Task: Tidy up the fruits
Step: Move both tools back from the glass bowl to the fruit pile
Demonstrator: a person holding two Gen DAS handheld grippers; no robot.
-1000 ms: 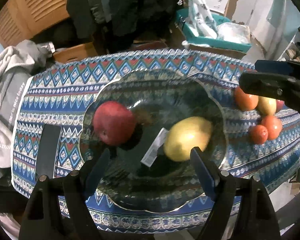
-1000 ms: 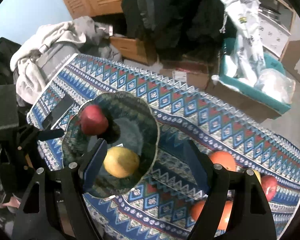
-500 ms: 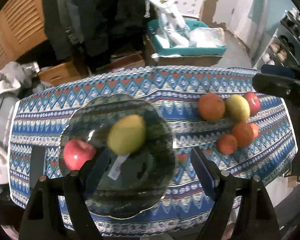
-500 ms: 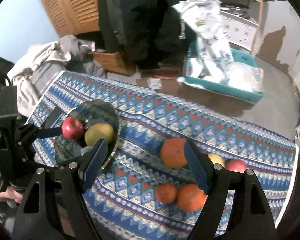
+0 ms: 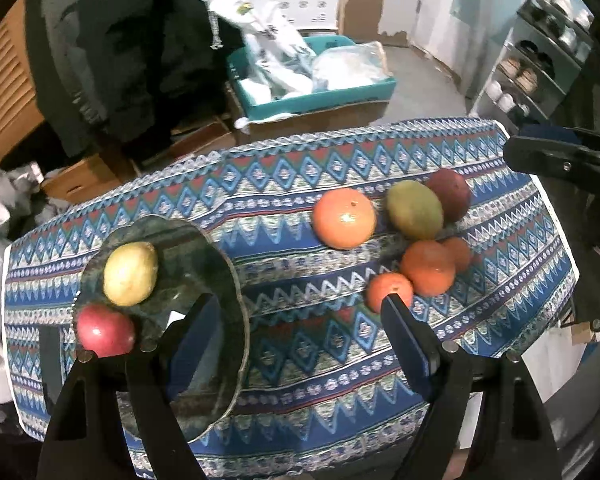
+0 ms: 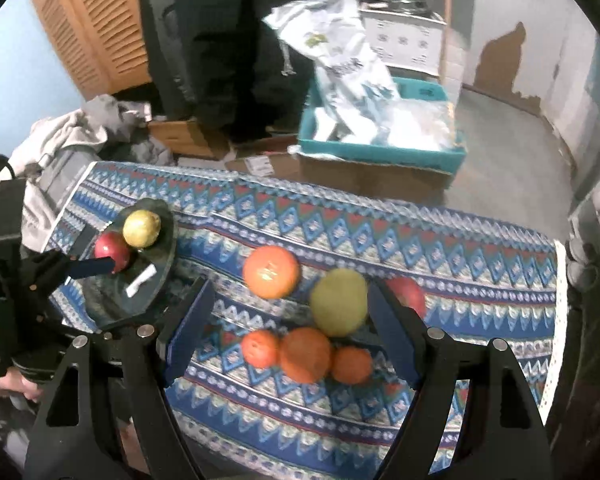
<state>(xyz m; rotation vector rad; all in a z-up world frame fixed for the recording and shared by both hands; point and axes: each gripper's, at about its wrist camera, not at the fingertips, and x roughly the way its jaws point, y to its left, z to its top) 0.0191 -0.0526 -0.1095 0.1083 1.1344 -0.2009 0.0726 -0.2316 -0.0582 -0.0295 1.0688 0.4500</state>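
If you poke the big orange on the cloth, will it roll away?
Probably yes. The big orange looks round and sits free on the flat patterned cloth, so a push would likely send it rolling. Its skin looks shiny, so it may be a bit slippery. It looks firm, so it probably won't squash.

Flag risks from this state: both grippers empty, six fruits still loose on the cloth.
1. The loose fruits touch in a tight cluster: closing on the large orange or the green mango could nudge neighbours, and the red fruit sits near the table's far edge.
2. The glass plate already holds a red apple and yellow fruit near its rim; another drop could roll one off.
3. The left gripper and right gripper hover close together, so they may collide.
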